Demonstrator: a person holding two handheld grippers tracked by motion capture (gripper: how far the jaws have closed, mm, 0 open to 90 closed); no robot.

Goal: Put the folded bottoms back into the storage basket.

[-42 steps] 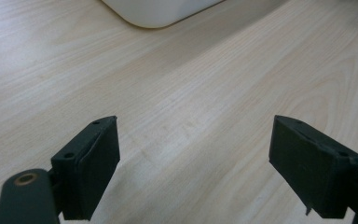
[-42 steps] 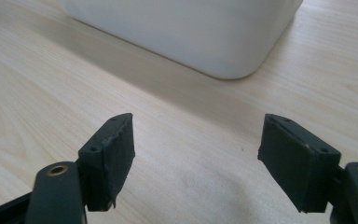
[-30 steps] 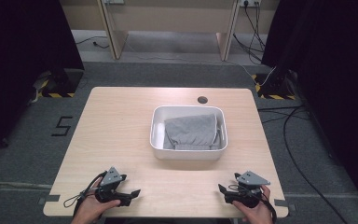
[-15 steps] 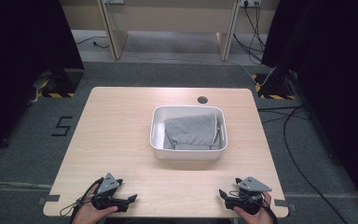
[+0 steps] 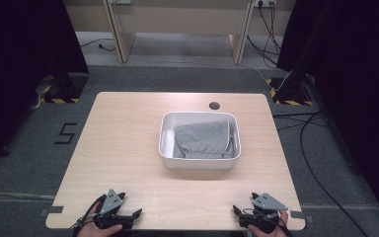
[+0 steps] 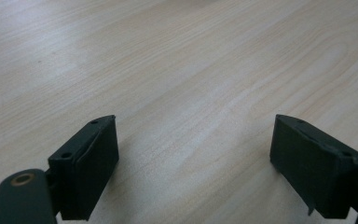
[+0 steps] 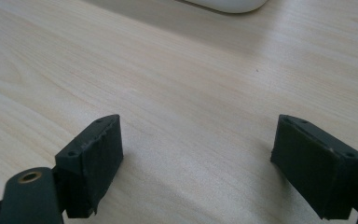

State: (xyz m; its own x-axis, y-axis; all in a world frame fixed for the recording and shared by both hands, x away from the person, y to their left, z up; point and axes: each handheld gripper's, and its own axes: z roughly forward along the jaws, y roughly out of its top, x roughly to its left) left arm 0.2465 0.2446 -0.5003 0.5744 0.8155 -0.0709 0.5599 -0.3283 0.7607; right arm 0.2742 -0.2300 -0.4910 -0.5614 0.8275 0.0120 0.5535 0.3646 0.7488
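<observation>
A white basin [image 5: 168, 143] stands in the middle of the wooden table [image 5: 123, 143], with a folded grey cloth [image 5: 202, 140] lying inside it. At the near left edge a hand holds my left gripper [image 5: 132, 205], open and low over bare wood [image 6: 193, 140], with nothing between its jaws. At the near right edge, my right gripper [image 5: 243, 204] is held the same way. Its jaws have just been opening and stand wide apart over bare wood [image 7: 198, 140], holding nothing. The basin's rim [image 7: 228, 4] lies well ahead of them.
A round cable hole [image 5: 214, 105] sits in the tabletop behind the basin. Cables [image 5: 306, 133] run over the grey floor to the right. Dark curtains hang on both sides, and desk legs [image 5: 116, 34] stand at the back.
Both hands have drawn back toward the table's near edge, the left one more than the right. The basin and cloth have not moved.
</observation>
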